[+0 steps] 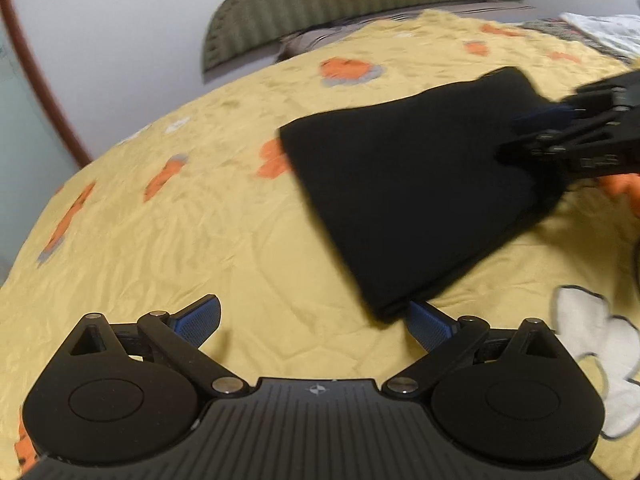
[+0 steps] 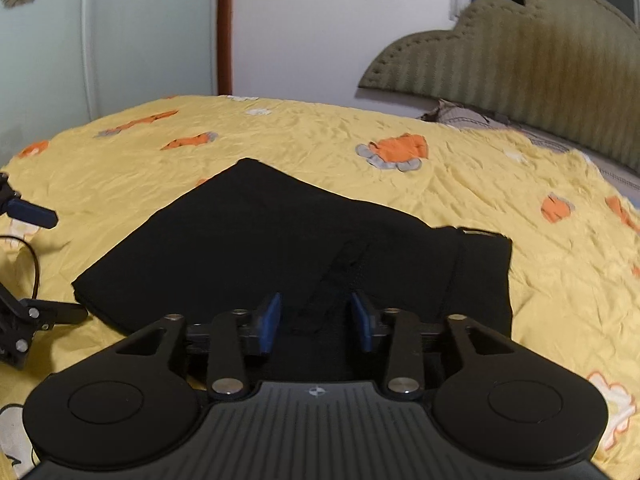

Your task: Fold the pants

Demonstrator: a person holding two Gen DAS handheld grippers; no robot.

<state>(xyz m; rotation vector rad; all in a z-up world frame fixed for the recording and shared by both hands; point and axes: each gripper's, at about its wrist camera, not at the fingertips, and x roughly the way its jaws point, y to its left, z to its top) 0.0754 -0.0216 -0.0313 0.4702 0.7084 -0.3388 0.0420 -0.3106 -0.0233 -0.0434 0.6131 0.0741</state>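
Black pants (image 1: 400, 184) lie folded into a flat, compact shape on the yellow bedspread (image 1: 200, 220). My left gripper (image 1: 314, 308) stands wide open just off the pants' near corner; its right pad (image 1: 428, 322) sits beside that corner and nothing is between the fingers. In the right wrist view the pants (image 2: 260, 240) fill the middle, waistband to the right. My right gripper (image 2: 316, 300) hovers at their near edge, its blue pads apart and not pressing the cloth. It also shows in the left wrist view as the right gripper (image 1: 516, 136) over the pants' right side.
The bedspread (image 2: 400, 120) has orange and white patches. A padded headboard (image 2: 520, 52) and pillow (image 2: 460, 114) lie at the far end. A glass door (image 2: 100, 40) and wall stand beyond. A dark cable (image 2: 34, 268) trails by the left gripper (image 2: 60, 264).
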